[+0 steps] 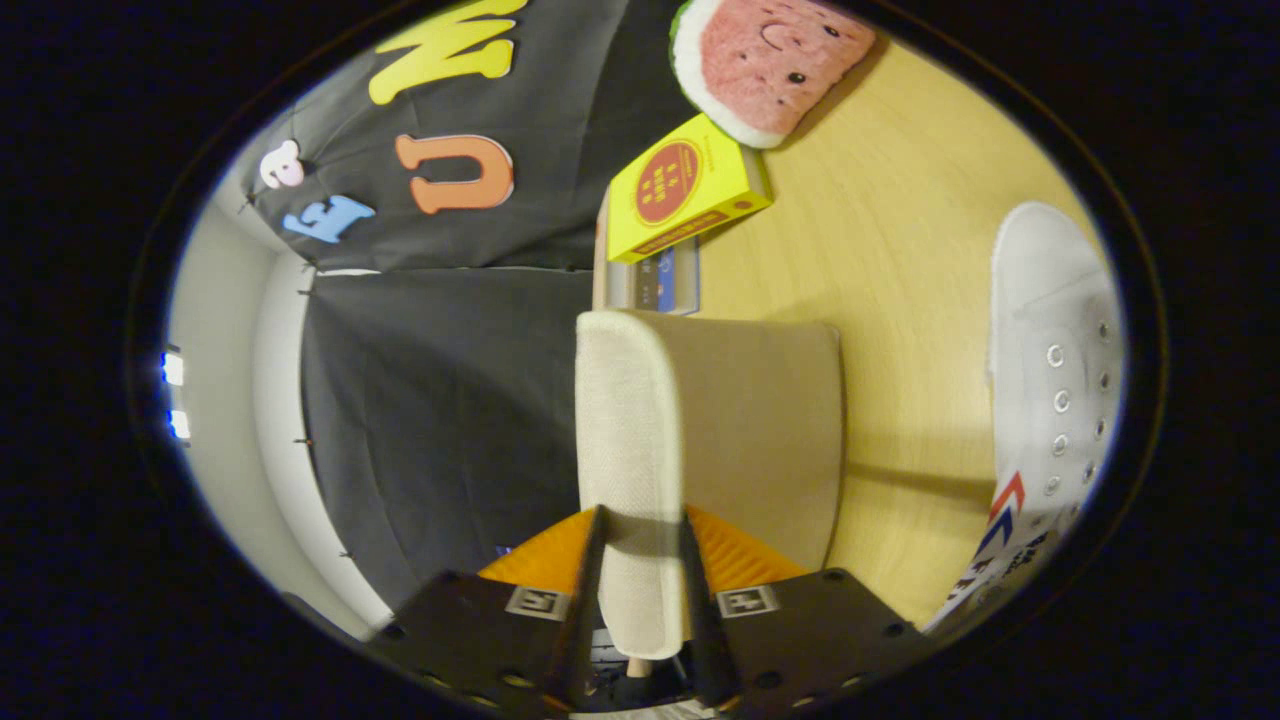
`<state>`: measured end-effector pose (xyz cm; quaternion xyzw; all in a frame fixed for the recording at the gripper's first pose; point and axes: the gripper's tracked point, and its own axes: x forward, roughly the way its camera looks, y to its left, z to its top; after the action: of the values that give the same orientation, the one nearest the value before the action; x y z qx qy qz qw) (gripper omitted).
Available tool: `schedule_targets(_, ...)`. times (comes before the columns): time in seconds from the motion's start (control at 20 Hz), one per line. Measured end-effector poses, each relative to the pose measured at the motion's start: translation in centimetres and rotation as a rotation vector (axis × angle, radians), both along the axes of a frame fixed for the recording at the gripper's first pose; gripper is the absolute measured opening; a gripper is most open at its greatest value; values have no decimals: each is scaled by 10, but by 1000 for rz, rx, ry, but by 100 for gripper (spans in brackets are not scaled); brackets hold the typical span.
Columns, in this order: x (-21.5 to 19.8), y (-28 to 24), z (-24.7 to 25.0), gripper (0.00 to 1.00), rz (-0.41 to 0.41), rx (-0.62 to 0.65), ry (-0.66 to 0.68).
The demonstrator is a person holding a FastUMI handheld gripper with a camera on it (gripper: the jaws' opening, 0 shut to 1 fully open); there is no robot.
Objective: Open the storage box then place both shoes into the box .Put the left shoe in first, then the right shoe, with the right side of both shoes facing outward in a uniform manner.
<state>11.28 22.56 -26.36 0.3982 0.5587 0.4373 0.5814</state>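
Observation:
The beige fabric lid [740, 420] of the storage box stands on edge between my fingers and reaches well beyond them. My gripper [645, 535] is shut on the lid's thick rounded rim [625, 420], with one finger on each side of it. The box's body is hidden behind the lid. A white lace-up shoe [1050, 380] with metal eyelets and red and blue chevrons on its side lies on the wooden table [900, 250], off to the side of the lid and clear of it.
A yellow carton [685, 185] with a red round mark lies beyond the lid, on a small stack of flat things [660, 280]. A watermelon-slice plush [765, 60] sits farther on. The table's edge runs along the lid's rim side, with black cloth wall [440, 400] past it.

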Motion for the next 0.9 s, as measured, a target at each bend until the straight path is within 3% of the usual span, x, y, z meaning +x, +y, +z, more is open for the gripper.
schedule_targets(0.1,-8,-4,3,25,25,-18,-4)
schedule_targets(0.35,-11,-3,31,1,-5,-4,-66)
schedule_targets(0.6,-24,11,86,0,11,-1,-135)
schedule_targets(0.9,-44,74,162,0,81,34,-232)
